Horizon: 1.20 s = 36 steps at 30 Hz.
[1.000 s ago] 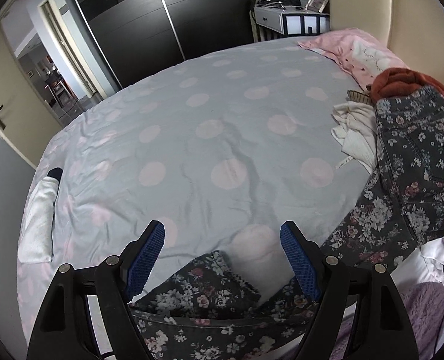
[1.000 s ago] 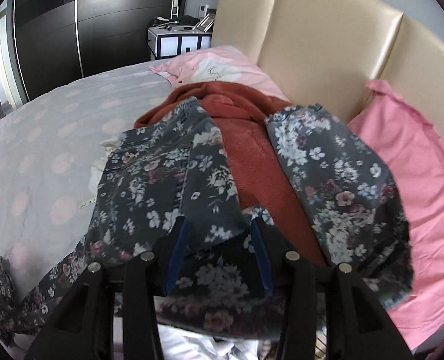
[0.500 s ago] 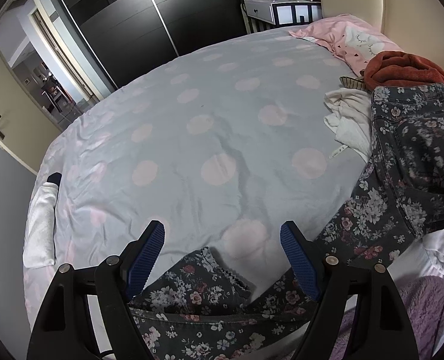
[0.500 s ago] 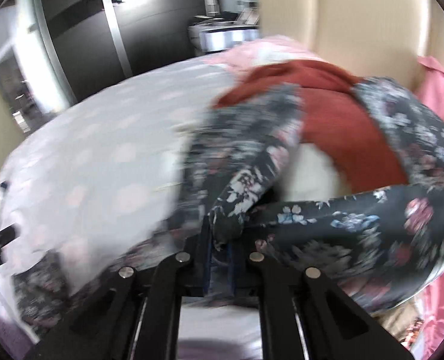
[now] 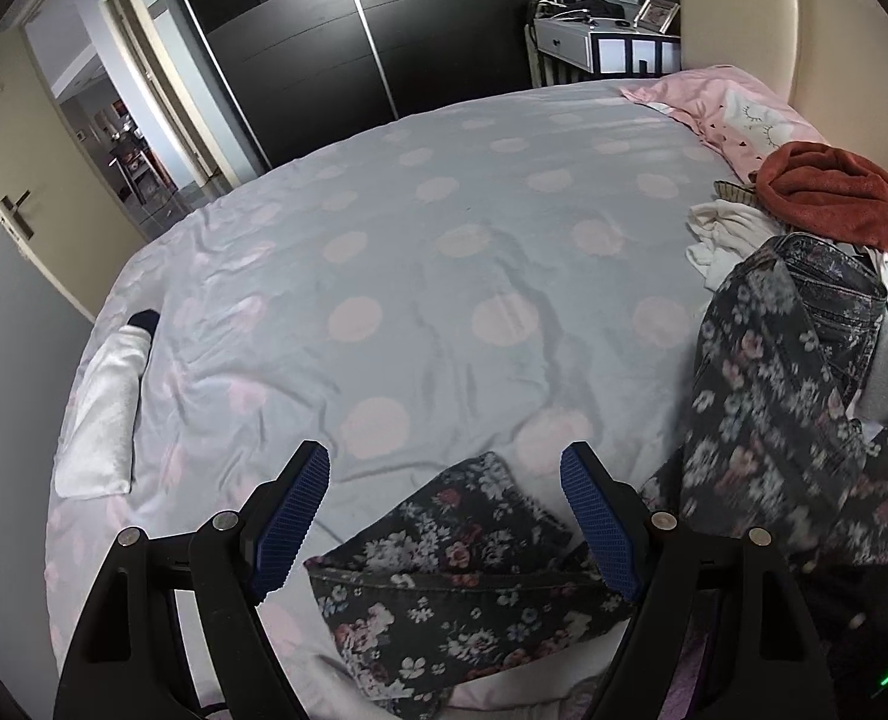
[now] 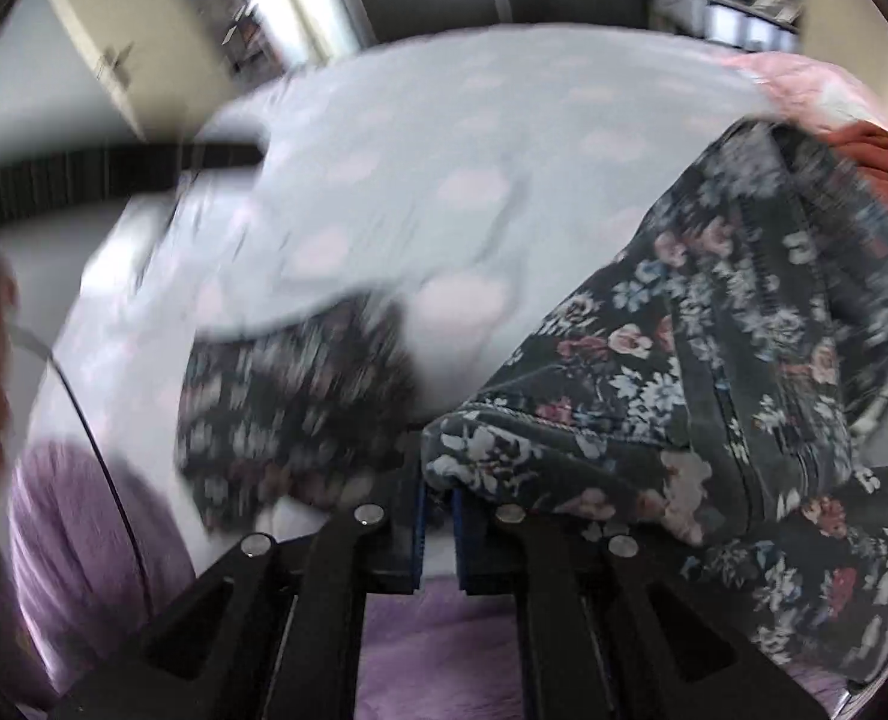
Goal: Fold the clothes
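Right gripper (image 6: 438,516) clamped on dark floral-print denim trousers (image 6: 684,372), which since 1 second ago have swung off the clothes pile toward the bed's near edge; 1 leg lies there under the left gripper (image 5: 444,516), jaws apart. Spreading flat likely follows.

The bed (image 5: 444,276) is viewed from low at its near edge by the left wrist camera, while the floral trousers (image 6: 714,372) are seen closely and blurred by the right, both things being shared.
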Tool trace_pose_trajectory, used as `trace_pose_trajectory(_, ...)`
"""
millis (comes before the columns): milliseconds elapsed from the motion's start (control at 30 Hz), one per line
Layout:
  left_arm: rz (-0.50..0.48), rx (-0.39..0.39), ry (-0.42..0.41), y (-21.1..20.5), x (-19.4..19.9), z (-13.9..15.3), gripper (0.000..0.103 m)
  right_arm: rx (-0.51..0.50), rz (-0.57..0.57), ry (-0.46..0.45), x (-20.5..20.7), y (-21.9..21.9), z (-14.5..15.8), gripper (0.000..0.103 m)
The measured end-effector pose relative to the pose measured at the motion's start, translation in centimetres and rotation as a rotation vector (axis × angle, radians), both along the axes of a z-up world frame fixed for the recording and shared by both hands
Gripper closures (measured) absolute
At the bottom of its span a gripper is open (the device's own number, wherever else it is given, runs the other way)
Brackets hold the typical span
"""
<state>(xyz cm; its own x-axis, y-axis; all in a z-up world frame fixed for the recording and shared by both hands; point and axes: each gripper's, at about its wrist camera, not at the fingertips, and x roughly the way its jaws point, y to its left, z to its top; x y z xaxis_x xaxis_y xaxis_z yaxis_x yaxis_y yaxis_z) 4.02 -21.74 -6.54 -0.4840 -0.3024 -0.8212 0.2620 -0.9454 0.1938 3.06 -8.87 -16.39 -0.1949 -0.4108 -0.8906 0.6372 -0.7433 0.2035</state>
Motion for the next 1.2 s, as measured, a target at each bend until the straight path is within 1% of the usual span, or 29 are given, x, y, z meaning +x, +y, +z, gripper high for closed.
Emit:
trace_pose_trajectory(67, 0.006, 0.023, -0.007, -0.5, 0.3, -0.5, 0.022, 0.046, 0.007, -0.018, 0.8, -0.4, -1.3, 0.094)
trace_pose_trajectory(133, -0.001, 0.05, -0.009, -0.6, 0.5, -1.0, 0.022, 0.054, -0.022, -0.049, 1.0, 0.4, -1.9, 0.092)
trace_pose_trajectory(200, -0.017, 0.077, -0.01, -0.5, 0.6, -1.3, 0.022, 0.029, -0.054, -0.073, 0.5, 1.8, -1.6, 0.09)
trace_pose_trajectory(267, -0.042, 0.098, -0.008, -0.1, 0.6, -1.6, 0.022, 0.008, -0.073, -0.087, 0.0, 3.4, -1.0, 0.086)
trace_pose_trajectory(400, -0.109, 0.155, -0.005, 1.4, 0.3, -2.2, 0.022, -0.019, -0.121, -0.046, -0.6, 6.7, 2.1, 0.083)
trace_pose_trajectory(500, -0.169, 0.216, -0.019, 3.3, -0.2, -3.1, 0.022, 0.016, -0.165, 0.009, -1.8, 9.3, 3.7, 0.08)
trace_pose_trajectory(600, -0.225, 0.276, -0.038, 5.5, -0.8, -3.9, 0.022, 0.065, -0.185, 0.039, -3.6, 11.2, 4.4, 0.077)
trace_pose_trajectory(667, -0.262, 0.315, -0.051, 6.9, -1.1, -4.4, 0.022, 0.098, -0.197, 0.058, -4.7, 12.5, 4.8, 0.076)
trace_pose_trajectory(700, -0.279, 0.327, -0.061, 7.6, -1.3, -4.7, 0.022, 0.107, -0.189, 0.056, -5.3, 12.9, 4.8, 0.075)
trace_pose_trajectory(733, -0.295, 0.335, -0.074, 8.3, -1.5, -5.0, 0.022, 0.116, -0.179, 0.054, -5.9, 13.2, 4.7, 0.074)
trace_pose_trajectory(800, -0.323, 0.342, -0.098, 9.8, -1.8, -5.6, 0.022, 0.136, -0.165, 0.058, -6.8, 13.3, 4.6, 0.068)
trace_pose_trajectory(867, -0.347, 0.347, -0.125, 11.1, -2.3, -6.4, 0.022, 0.16, -0.151, 0.058, -7.6, 13.4, 4.5, 0.066)
trace_pose_trajectory(1033, -0.369, 0.382, -0.165, 13.9, -4.3, -8.4, 0.022, 0.199, -0.141, 0.033, -9.6, 14.0, 3.2, 0.066)
trace_pose_trajectory(1200, -0.379, 0.394, -0.221, 16.2, -6.2, -10.6, 0.022, 0.226, -0.176, 0.027, -11.3, 16.0, 2.7, 0.066)
